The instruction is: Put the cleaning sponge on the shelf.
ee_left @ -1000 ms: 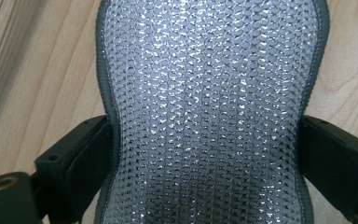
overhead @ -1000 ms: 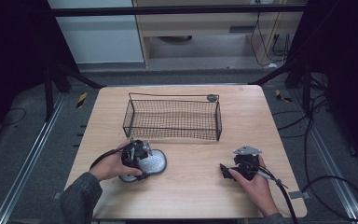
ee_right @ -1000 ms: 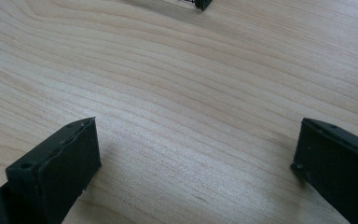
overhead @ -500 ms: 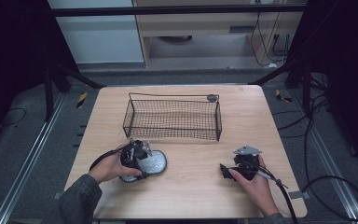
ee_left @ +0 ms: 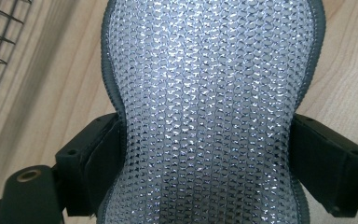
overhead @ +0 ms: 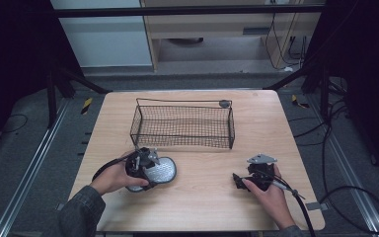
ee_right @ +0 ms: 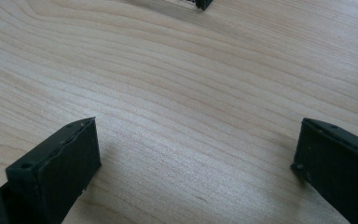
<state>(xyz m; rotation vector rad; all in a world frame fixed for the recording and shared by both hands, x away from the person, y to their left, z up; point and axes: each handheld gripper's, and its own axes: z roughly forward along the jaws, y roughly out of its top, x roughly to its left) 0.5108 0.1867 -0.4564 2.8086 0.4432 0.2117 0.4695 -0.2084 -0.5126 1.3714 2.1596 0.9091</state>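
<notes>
A light wooden table (overhead: 202, 197) seen from above, with a person's forearms entering from its near edge, each hand holding a black two-jaw gripper. The left gripper (overhead: 145, 170) sits near the front left corner of the table, and its jaws are closed against the two sides of a silver, glittery mesh scrubbing pad (overhead: 159, 169) with a dark grey stitched border. In the left gripper view the pad (ee_left: 209, 107) is seen close up: the jaws press in at its narrow waist, one on each side, and the pad widens again beyond them, lying flat on the wood grain. The right gripper (overhead: 239, 181) rests near the front right corner of the table, well apart from the pad, with a grey three-cornered plate on top and a cable trailing back past the hand. In the right gripper view its jaws (ee_right: 193, 158) stand wide apart with bare table between them, holding nothing. A black wire mesh basket (overhead: 182, 126) stands toward the far edge of the table, centred, just beyond the pad; a corner of it shows at the upper left of the left gripper view.
</notes>
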